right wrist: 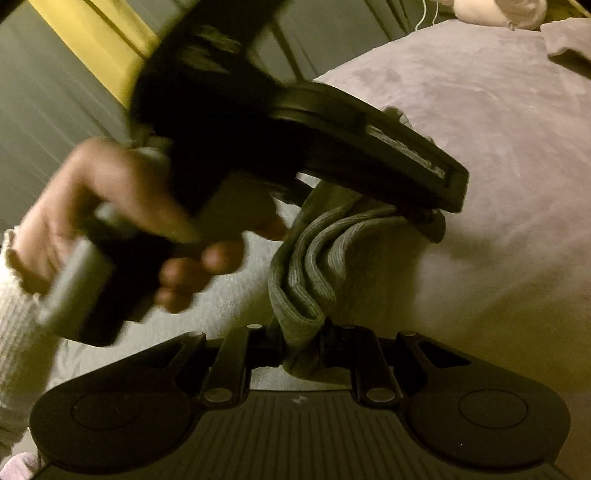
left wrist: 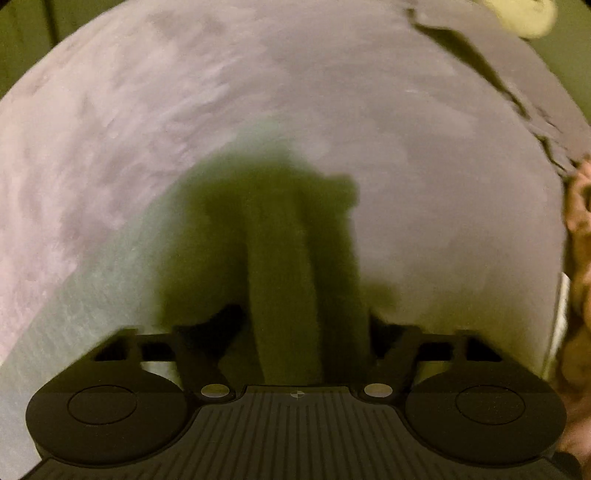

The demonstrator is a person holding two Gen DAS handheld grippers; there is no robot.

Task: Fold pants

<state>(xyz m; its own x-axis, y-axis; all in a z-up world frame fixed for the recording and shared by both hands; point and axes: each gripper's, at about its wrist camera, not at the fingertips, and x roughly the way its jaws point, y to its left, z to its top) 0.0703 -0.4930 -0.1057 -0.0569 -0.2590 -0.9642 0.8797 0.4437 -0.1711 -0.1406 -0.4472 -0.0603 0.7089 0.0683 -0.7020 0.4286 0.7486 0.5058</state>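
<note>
Mauve velvety bedding (right wrist: 498,129) covers the bed under us, with a grey panelled wall (right wrist: 48,110) and a yellow strip (right wrist: 99,40) behind it, a pale bundle (right wrist: 498,11) at the far edge and a crumpled purple cloth (right wrist: 569,37) near it. We hold the grey ribbed pants (right wrist: 314,266) bunched and lifted clear of the bedding, hanging in thick folds between both tools. Our right gripper (right wrist: 303,339) pinches the lower bunch of cloth. Our left gripper (right wrist: 424,206), seen in the right wrist view, is clamped on the upper end; in its own view the fingertips are lost in blur and dark cloth. We judge the folding barely begun: the pants are gathered, not yet laid flat, and no neat fold shows.
</note>
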